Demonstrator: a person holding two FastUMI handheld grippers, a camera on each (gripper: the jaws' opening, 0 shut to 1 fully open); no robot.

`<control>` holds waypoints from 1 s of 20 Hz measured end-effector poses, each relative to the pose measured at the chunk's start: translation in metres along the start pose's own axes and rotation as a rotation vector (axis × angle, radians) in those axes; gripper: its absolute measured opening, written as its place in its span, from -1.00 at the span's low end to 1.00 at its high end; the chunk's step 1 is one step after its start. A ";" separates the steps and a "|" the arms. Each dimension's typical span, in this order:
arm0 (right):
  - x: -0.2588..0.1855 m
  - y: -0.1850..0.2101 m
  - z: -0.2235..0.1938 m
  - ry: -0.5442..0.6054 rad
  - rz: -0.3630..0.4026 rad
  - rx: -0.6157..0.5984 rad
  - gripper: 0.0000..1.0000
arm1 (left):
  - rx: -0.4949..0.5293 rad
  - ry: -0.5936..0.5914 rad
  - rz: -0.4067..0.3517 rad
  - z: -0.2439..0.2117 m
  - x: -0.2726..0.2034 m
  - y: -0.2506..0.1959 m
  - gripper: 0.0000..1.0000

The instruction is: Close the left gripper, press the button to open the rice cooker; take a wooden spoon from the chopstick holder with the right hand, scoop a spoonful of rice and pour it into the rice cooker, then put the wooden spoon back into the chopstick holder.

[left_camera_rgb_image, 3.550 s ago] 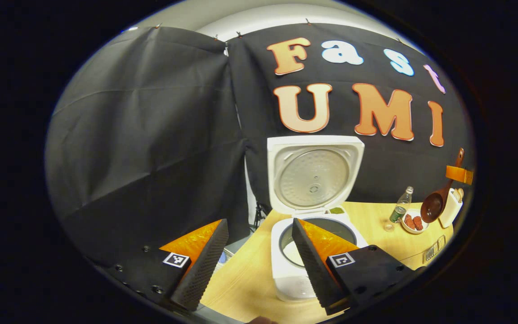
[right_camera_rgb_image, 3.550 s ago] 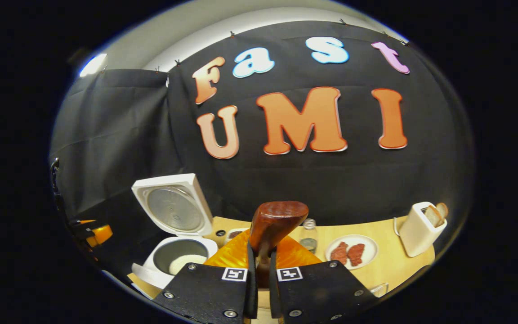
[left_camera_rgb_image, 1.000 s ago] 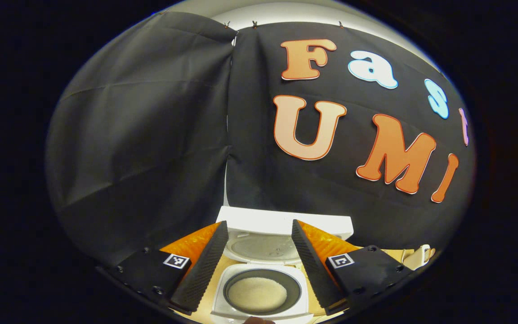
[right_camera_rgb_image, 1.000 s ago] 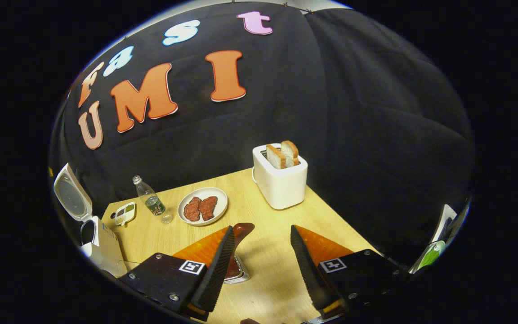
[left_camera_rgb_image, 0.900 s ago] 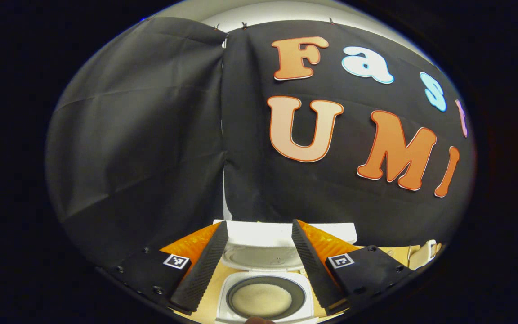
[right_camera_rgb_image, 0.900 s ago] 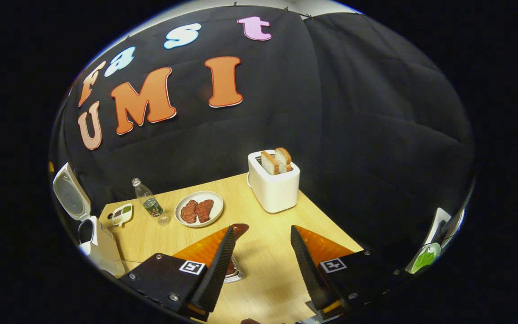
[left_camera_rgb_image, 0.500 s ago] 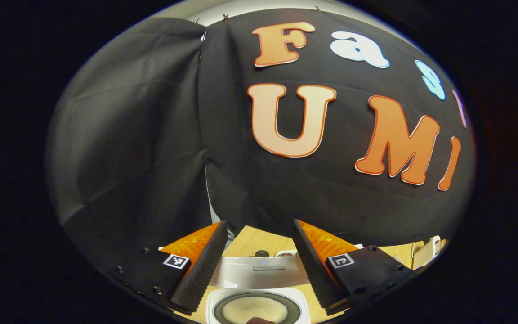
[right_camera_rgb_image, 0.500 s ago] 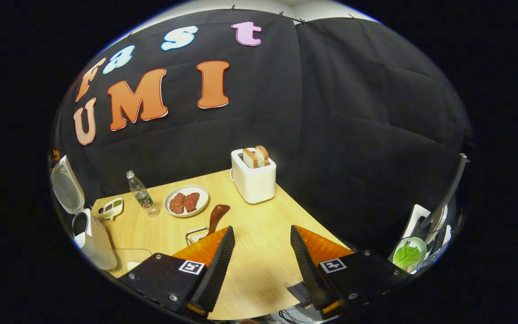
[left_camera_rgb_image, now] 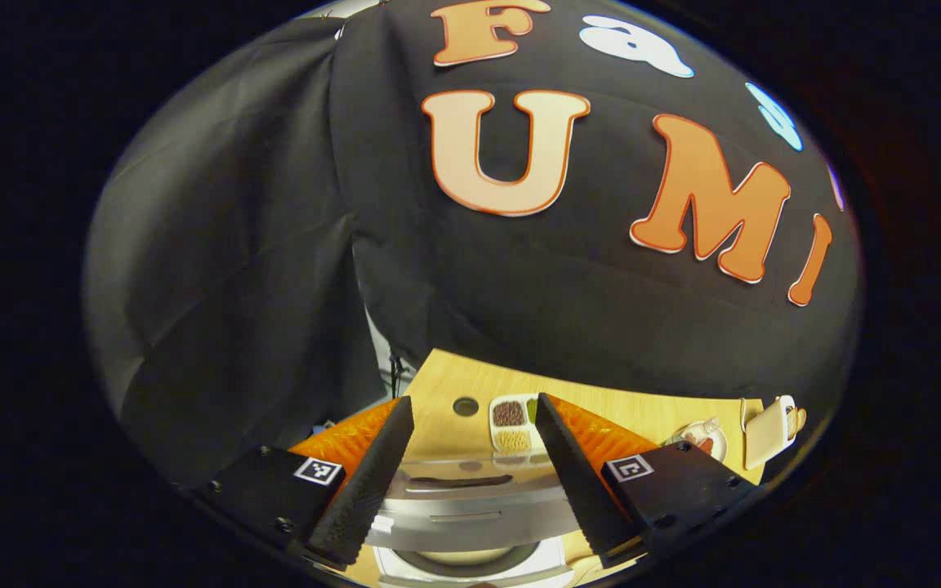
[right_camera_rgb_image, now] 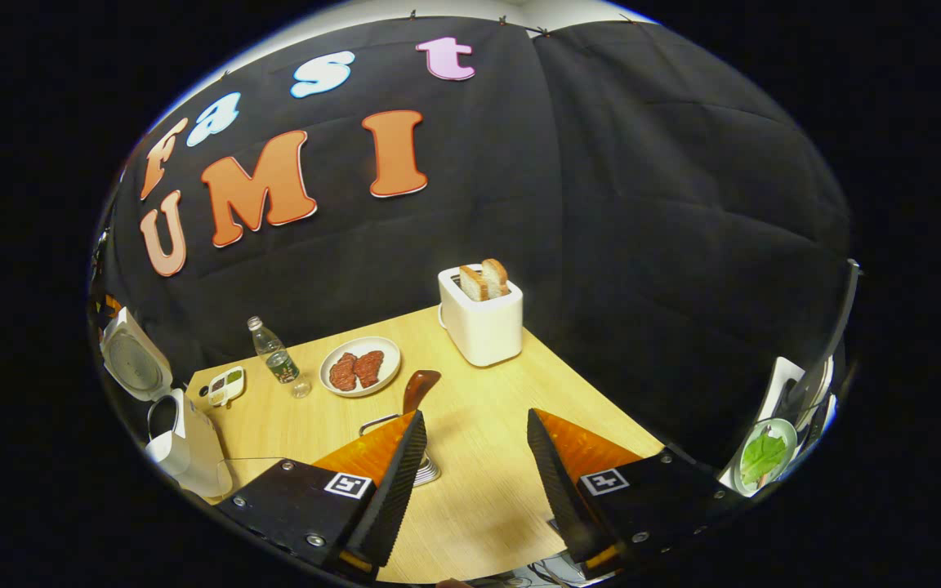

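surface (right_camera_rgb_image: 487,457): pale wood grain | rice cooker (right_camera_rgb_image: 185,445): white, grey inner lid | wooden spoon (right_camera_rgb_image: 419,388): dark reddish brown | toaster (right_camera_rgb_image: 483,327): white, golden-brown toast | plate (right_camera_rgb_image: 389,353): white, reddish-brown meat | bottle (right_camera_rgb_image: 274,359): clear, green label

You're working in a staged kitchen set inside a recording booth, not a real home. Black cloth (right_camera_rgb_image: 642,204) hangs as walls on clips around a light wooden table (right_camera_rgb_image: 487,457). On it sit kitchen props: a white toaster (right_camera_rgb_image: 480,322) with 2 bread slices near the far edge, a plate of meat (right_camera_rgb_image: 360,366), a water bottle (right_camera_rgb_image: 273,351), a small seasoning tray (left_camera_rgb_image: 511,425) and a white rice cooker (right_camera_rgb_image: 180,437) at the left edge.
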State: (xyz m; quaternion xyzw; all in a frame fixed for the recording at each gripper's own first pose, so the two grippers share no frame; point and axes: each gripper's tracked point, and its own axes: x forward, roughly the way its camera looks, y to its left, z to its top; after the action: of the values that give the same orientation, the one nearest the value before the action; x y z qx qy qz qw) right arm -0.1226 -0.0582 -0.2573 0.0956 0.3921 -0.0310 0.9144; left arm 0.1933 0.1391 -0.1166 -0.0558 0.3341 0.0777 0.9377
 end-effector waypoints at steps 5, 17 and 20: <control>0.023 0.019 0.006 0.021 0.074 -0.041 0.57 | 0.002 0.210 -0.030 -0.081 -0.032 -0.002 0.94; 0.049 0.055 0.011 0.035 0.200 -0.123 0.57 | 0.000 0.474 0.077 -0.226 -0.026 0.014 0.96; 0.049 0.062 0.016 0.025 0.219 -0.124 0.57 | 0.010 0.432 0.096 -0.221 -0.027 0.011 0.97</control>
State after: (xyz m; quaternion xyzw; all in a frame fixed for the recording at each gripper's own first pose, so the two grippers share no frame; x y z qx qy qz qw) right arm -0.0692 -0.0001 -0.2728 0.0816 0.3918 0.0945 0.9116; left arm 0.0342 0.1123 -0.2709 -0.0506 0.5299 0.1070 0.8398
